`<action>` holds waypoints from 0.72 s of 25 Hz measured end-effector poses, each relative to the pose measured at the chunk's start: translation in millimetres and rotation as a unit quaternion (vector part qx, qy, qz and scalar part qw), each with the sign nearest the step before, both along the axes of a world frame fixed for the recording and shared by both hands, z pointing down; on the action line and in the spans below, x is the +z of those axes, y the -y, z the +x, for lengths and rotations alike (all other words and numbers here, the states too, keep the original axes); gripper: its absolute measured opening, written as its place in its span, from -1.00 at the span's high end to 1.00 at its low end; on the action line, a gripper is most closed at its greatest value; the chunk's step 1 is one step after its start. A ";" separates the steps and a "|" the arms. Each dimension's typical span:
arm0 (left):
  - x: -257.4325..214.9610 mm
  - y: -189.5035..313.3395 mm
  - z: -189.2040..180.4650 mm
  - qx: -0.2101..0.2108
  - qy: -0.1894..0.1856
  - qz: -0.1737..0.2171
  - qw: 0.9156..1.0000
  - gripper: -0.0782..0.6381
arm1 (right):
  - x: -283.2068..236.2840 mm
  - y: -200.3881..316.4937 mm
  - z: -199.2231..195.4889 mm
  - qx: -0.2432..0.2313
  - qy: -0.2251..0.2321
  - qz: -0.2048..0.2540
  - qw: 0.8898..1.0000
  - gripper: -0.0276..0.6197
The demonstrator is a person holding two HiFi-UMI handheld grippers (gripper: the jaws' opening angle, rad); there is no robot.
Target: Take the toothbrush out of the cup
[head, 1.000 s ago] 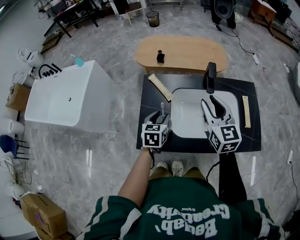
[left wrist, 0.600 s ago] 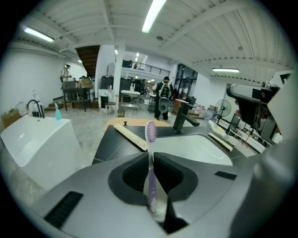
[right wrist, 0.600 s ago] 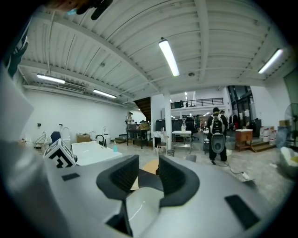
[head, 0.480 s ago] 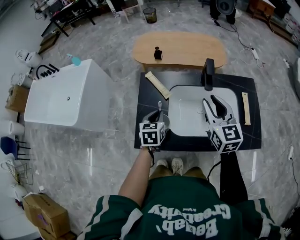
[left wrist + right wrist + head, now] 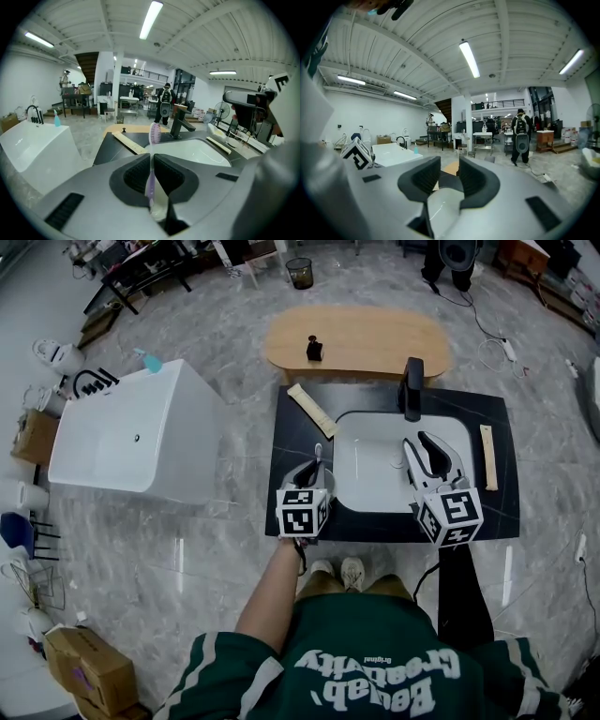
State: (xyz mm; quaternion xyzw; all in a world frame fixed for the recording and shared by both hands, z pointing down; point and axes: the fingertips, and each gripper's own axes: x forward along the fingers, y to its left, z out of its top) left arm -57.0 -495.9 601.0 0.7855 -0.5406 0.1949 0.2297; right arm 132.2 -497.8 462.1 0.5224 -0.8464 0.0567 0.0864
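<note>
- The left claw (image 5: 152,160) is clamped on the handle of the purple toothbrush (image 5: 154,133), which stands upright with its bristle head above the pads.
- The right claw (image 5: 449,174) stands wide and is closing on nothing.
- Only the head view places them: the left claw over the dark table (image 5: 292,435), the right over the white sink (image 5: 373,474).

The person wears a green shirt (image 5: 356,624) with white lettering; the left gripper (image 5: 151,159) and the right gripper (image 5: 449,164) are grey with black pads.

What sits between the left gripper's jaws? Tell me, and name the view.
The toothbrush. The left gripper is shut on its lilac handle, and the bristle head stands up past the jaws. The left gripper view shows it.
</note>
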 end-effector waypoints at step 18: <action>-119.3 -10.4 -9.0 -0.009 0.001 0.129 0.992 0.70 | -47.8 -9.4 -20.1 -0.019 0.008 0.057 0.998 0.54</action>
